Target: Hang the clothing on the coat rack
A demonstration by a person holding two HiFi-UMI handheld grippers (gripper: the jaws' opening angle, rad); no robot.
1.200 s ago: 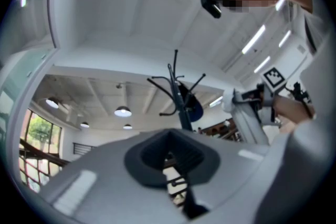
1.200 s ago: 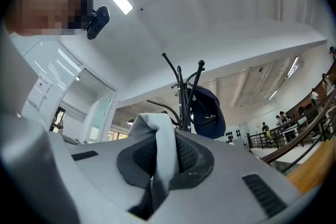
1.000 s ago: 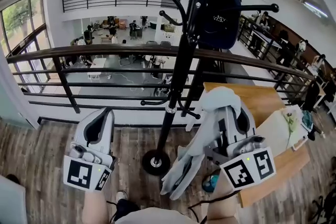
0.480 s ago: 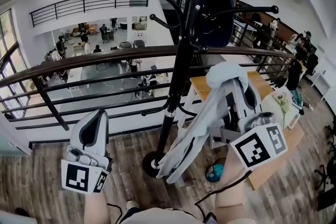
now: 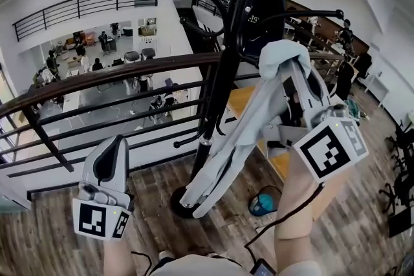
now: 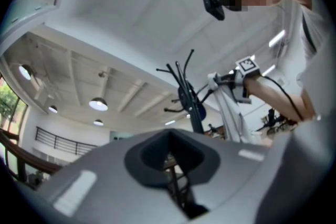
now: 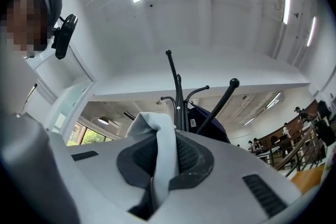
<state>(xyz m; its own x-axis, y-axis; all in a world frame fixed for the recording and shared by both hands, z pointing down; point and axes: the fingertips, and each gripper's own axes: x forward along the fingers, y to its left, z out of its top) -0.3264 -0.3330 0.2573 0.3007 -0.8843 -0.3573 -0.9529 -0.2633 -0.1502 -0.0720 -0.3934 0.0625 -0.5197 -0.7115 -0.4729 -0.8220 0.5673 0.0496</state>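
Observation:
A black coat rack (image 5: 223,74) stands by the railing, with a dark navy garment (image 5: 266,3) hanging on its upper hooks. My right gripper (image 5: 288,64) is raised just right of the pole and shut on a fold of a light grey garment (image 5: 223,152), which drapes down and left towards the rack's base. In the right gripper view the grey cloth (image 7: 160,136) is pinched between the jaws, below a ball-tipped hook (image 7: 233,82) and the navy garment (image 7: 207,123). My left gripper (image 5: 110,155) hangs low at the left, shut and holding nothing, and points up at the rack (image 6: 186,92).
A dark handrail with black bars (image 5: 116,77) runs behind the rack, over a drop to a lower floor. A wooden table (image 5: 284,161) stands at the right behind my right gripper, and a blue object (image 5: 262,203) lies on the wood floor near the rack's round base (image 5: 178,203).
My right gripper has risen with the grey garment, up beside the rack's pole towards the upper hooks. The left gripper has stayed low at the left.

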